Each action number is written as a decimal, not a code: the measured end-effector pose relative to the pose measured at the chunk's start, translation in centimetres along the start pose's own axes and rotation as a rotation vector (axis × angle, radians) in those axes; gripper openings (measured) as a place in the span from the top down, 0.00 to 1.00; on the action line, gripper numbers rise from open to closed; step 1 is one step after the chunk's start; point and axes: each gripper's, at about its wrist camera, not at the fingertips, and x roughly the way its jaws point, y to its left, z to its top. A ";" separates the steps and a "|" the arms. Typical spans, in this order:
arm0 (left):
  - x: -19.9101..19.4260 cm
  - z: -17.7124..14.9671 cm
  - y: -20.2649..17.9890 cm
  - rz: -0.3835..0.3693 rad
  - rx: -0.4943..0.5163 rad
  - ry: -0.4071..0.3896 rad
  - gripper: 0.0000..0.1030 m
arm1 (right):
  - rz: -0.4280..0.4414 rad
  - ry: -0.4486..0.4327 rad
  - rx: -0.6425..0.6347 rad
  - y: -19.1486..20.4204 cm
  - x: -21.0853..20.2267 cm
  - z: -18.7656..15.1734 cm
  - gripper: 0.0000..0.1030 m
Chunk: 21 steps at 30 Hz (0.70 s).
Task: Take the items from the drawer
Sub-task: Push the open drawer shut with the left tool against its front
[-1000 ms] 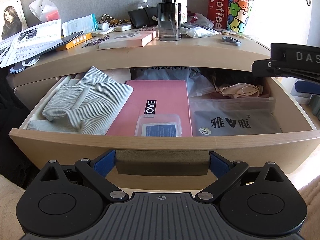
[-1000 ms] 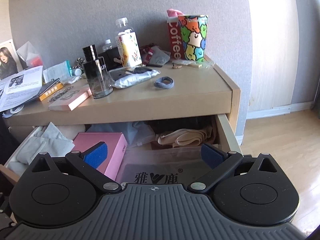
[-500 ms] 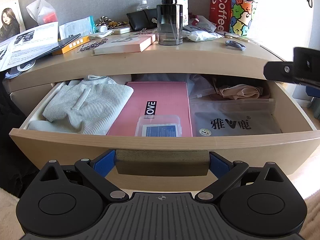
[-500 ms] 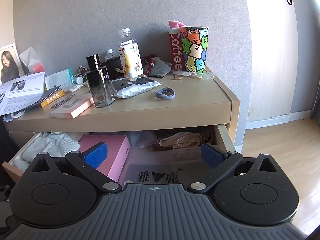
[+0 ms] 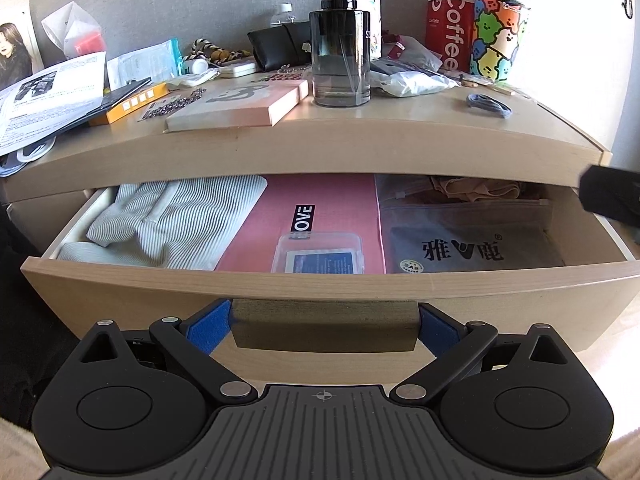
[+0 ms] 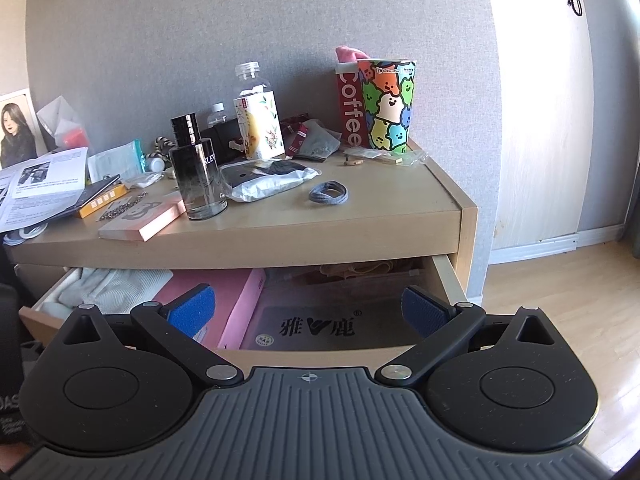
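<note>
The wooden drawer (image 5: 160,300) stands partly open under the desk top. My left gripper (image 5: 324,320) is shut on the drawer handle (image 5: 324,330), one blue pad at each end. Inside lie a striped grey cloth (image 5: 180,220) at left, a pink box (image 5: 340,200) in the middle with a clear plastic case (image 5: 318,258) on it, a grey zip bag (image 5: 460,248) at right and a beige cloth (image 5: 472,188) behind it. My right gripper (image 6: 308,312) hangs open and empty above the drawer's right half, over the zip bag (image 6: 316,326).
The desk top (image 6: 360,220) is crowded: a dark perfume bottle (image 6: 198,176), a pink book (image 6: 144,220), a drink bottle (image 6: 258,120), a colourful cup (image 6: 388,108), a red coffee carton (image 6: 348,112), a grey hair tie (image 6: 329,191), papers at left. Wooden floor (image 6: 560,280) lies to the right.
The drawer has slid inward with my left gripper on its handle; the desk top now hides its back part. My right gripper has risen and drawn back from the drawer.
</note>
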 end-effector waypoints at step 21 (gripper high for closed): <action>4.6 3.2 -0.1 0.008 0.006 -0.046 0.04 | 0.001 -0.051 -0.017 0.6 0.2 0.2 0.00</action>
